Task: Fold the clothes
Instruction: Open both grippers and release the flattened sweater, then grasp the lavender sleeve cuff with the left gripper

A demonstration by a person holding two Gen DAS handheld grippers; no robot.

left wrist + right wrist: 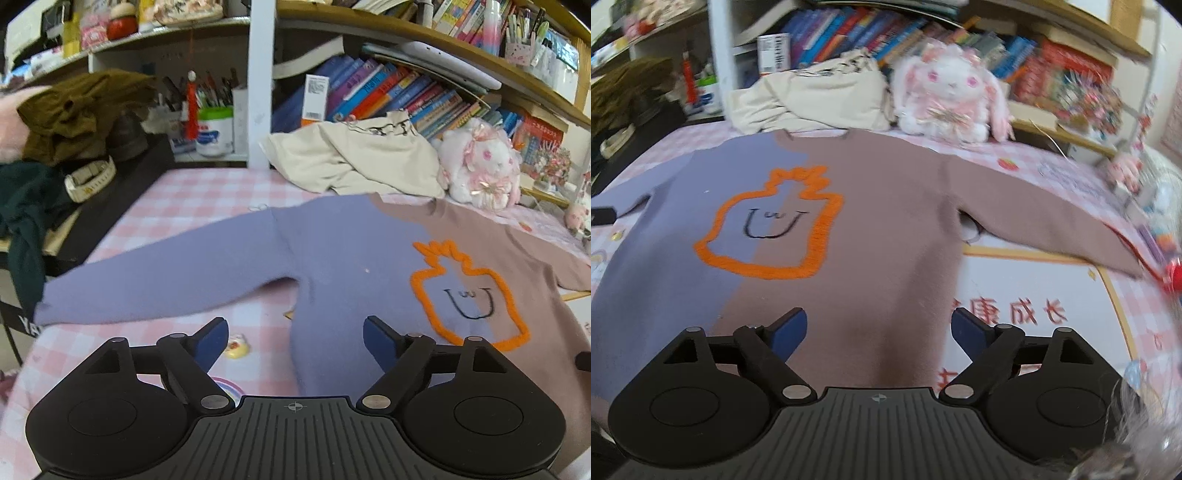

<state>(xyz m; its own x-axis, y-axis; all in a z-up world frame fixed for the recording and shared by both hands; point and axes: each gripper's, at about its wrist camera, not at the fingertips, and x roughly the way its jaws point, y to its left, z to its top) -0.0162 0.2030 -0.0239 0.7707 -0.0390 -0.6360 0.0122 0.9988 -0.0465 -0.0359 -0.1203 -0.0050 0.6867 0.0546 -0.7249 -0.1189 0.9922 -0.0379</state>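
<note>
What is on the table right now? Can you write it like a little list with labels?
garment: two-colour sweater, purple and brown halves, spread flat, front up
design: orange outline with a smiley face
sleeves: both stretched out sideways
left gripper: open, above the purple hem, holding nothing
right gripper: open, above the brown hem, holding nothing
behind the sweater: cream garment, plush bunny
surface: pink checked tablecloth
</note>
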